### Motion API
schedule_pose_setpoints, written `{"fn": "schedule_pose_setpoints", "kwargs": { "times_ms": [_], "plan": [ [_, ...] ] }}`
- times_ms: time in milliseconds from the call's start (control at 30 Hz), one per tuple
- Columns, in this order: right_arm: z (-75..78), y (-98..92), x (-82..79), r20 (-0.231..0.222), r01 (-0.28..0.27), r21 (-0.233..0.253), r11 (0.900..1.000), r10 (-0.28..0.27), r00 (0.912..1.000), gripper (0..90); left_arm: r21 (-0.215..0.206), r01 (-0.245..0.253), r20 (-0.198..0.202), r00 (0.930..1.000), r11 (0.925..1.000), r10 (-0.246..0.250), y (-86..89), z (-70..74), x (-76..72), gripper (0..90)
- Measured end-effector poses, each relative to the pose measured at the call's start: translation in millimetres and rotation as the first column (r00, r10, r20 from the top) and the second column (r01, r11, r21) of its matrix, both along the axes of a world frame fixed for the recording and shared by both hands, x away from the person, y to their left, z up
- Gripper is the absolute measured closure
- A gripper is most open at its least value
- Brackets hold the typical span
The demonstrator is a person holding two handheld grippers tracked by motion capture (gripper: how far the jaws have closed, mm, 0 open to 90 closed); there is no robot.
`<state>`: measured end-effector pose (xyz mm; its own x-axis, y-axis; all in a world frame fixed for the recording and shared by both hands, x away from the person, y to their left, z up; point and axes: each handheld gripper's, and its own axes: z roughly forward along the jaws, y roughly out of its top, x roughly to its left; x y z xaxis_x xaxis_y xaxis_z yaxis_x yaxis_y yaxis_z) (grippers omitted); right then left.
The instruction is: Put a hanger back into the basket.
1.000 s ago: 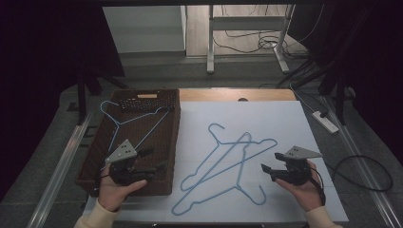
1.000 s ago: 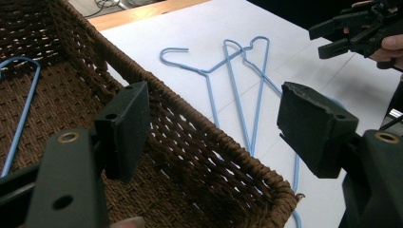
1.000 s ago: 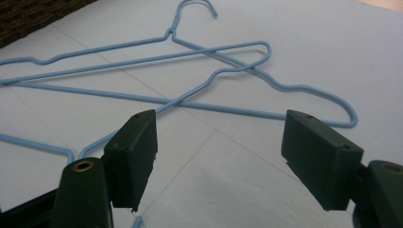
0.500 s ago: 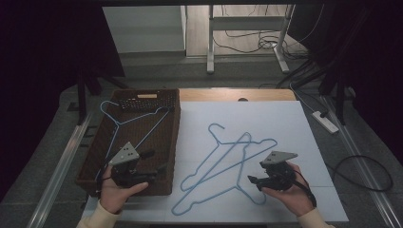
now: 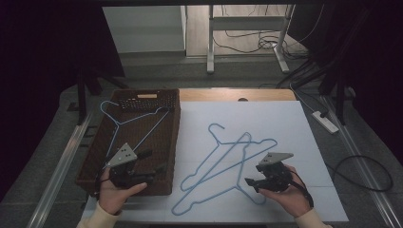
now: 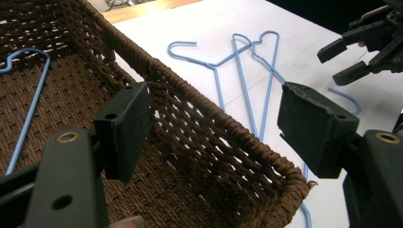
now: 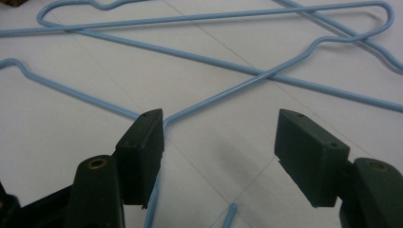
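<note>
On my left, the left gripper [image 5: 148, 162] hangs with its jaws wide apart over the near corner of the dark brown woven wicker basket [image 5: 173, 137], where one pale blue wire hanger [image 5: 124, 122] lies. Two more blue wire hangers [image 5: 223, 164] lie crossed on the white paper sheet [image 5: 285, 123]. My right gripper [image 5: 252, 182] is spread apart, low over the hook end of the nearer one.

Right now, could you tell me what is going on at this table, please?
A person holds a gripper in each hand. The right gripper, fingers open, sits low over the neck of one of two blue hangers crossed on the white sheet. The left gripper hovers open over the wicker basket, where a third hanger lies.
</note>
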<state>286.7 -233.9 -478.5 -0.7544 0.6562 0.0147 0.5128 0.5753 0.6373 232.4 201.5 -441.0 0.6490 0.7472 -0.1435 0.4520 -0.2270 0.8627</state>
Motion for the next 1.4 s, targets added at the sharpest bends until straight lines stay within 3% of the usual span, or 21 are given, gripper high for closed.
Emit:
{"fn": "schedule_pose_setpoints", "kwargs": {
  "times_ms": [333,633,667,767,867,1067,1333,1400],
  "plan": [
    [-4.6,6.9,-3.8,-0.039,-0.017,-0.034,0.999,0.015,0.9991,36.4,0.004,0.005,-0.002,1.0,1.0,-0.005,-0.8,-0.5,0.3,27.2],
    [-10.6,21.9,-12.8,-0.111,-0.059,-0.123,0.991,0.045,0.9927,40.2,0.003,0.004,-0.004,1.0,1.0,-0.004,0.0,-0.8,0.4,27.1],
    [-12.8,25.8,-14.2,-0.136,-0.073,-0.146,0.987,0.054,0.9892,41.8,0.003,0.003,-0.003,1.0,1.0,-0.003,0.0,-0.9,0.4,27.0],
    [-14.1,28.6,-15.1,-0.148,-0.078,-0.172,0.982,0.053,0.9876,44.0,0.001,0.002,-0.003,1.0,1.0,-0.002,0.2,-0.7,0.0,27.1],
    [-15.4,34.2,-16.6,-0.17,-0.084,-0.223,0.971,0.046,0.9844,50.8,0.001,0.001,0.001,1.0,1.0,-0.001,0.7,0.0,-0.4,27.0],
    [-18.3,42.3,-16.3,-0.195,-0.09,-0.282,0.955,0.035,0.9802,60.0,0.004,0.002,0.003,1.0,1.0,-0.002,-0.2,0.7,-1.3,27.1],
    [-16.8,57.1,-10.0,-0.259,-0.056,-0.368,0.928,-0.045,0.9648,68.3,0.007,0.009,0.005,0.9999,0.9999,-0.009,-3.2,1.7,-1.9,27.1],
    [-16.2,59.7,-7.1,-0.276,-0.043,-0.378,0.925,-0.068,0.9587,77.1,0.008,0.01,0.005,0.9999,0.9999,-0.01,-3.7,1.6,-2.2,27.1]
  ]
}}
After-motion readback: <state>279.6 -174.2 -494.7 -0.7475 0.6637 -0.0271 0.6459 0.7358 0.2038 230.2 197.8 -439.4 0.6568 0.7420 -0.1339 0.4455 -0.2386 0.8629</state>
